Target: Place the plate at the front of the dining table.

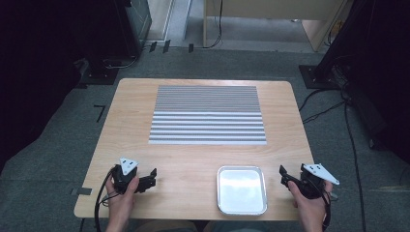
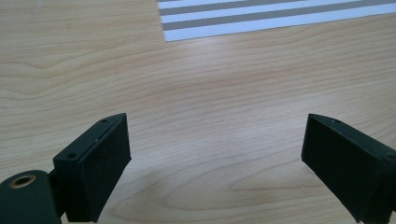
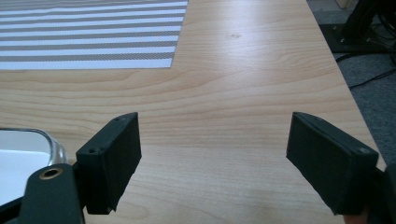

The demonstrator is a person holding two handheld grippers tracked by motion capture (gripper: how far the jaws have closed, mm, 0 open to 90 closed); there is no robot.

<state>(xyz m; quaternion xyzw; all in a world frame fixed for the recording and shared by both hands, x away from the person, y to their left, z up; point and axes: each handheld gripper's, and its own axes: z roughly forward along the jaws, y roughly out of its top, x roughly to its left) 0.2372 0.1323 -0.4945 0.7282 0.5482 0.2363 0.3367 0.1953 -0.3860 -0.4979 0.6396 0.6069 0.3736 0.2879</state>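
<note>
On the surface (image 1: 193, 159), near edge, my left gripper (image 1: 153, 178) and right gripper (image 1: 282, 173) both rest with jaws spread wide, grasping nothing. Tray (image 1: 241, 189) lies between them, just beside the right one; striped mat (image 1: 208, 115) farther back.

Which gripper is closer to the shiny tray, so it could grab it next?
Probably the right gripper. It sits just beside the metal tray, with its jaws open and pointing toward it, and the tray's rim shows right by its jaw. The left gripper is open too, but farther away.
</note>
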